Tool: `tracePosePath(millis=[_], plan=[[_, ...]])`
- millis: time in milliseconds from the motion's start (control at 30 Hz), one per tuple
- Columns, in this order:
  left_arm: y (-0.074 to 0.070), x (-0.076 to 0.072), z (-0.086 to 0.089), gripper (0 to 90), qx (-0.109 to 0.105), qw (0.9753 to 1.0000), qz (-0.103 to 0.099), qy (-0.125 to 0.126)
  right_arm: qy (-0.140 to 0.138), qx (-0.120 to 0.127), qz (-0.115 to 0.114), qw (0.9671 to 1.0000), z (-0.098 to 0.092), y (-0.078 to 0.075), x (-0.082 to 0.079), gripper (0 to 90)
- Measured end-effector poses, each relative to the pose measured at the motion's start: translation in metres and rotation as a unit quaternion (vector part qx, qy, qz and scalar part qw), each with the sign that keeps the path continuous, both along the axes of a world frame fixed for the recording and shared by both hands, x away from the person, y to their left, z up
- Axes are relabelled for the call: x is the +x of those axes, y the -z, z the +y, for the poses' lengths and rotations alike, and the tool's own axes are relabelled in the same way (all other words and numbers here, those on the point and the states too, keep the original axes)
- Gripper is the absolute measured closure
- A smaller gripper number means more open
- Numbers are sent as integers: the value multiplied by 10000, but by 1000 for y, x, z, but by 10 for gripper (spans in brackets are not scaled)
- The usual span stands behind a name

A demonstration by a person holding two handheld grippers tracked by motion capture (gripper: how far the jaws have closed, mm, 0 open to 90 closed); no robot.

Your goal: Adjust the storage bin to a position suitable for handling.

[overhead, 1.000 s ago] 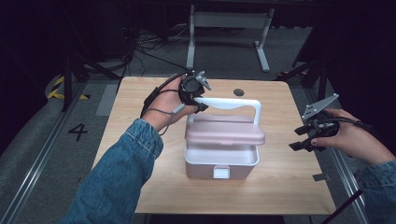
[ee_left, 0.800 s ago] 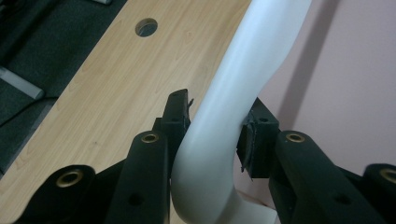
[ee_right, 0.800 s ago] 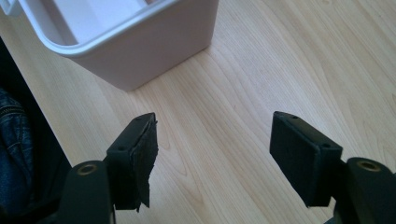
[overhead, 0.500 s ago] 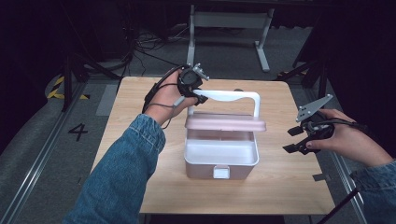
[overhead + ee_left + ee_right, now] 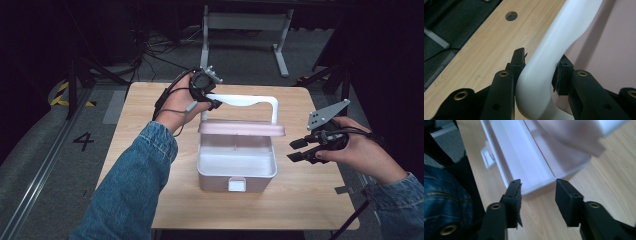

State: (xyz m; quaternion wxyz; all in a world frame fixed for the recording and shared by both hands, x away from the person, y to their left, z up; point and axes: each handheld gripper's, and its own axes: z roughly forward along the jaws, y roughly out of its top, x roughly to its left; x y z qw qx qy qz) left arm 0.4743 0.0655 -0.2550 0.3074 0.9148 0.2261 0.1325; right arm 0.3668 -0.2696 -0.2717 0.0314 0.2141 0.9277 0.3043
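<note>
Gripping the white handle (image 5: 240, 100), the left gripper (image 5: 539, 72) has the pink lid (image 5: 241, 128) raised off the box (image 5: 236, 170). Lid not yet set down; right gripper (image 5: 295, 150) waits open, empty, near the tabletop's right edge.

one box (image 5: 236, 172) (pink lid (image 5: 241, 128) raised), one handle (image 5: 250, 100), two grippers

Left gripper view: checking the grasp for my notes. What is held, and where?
The left gripper clamps the box's white handle at its corner bend; the right gripper holds nothing.
</note>
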Motion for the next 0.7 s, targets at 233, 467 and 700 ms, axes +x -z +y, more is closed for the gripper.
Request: tracePosePath(millis=[233,467,700], plan=[[0,-1,1,677,-23,10000,-8,-49,-11,675,-144,9976,16,0,-2,776],[0,-2,1,673,-36,9999,32,-108,202,1111,-281,9932,21,11,1,900],[0,-2,4,667,-73,9999,37,-137,573,1704,-285,9833,17,17,2,900]])
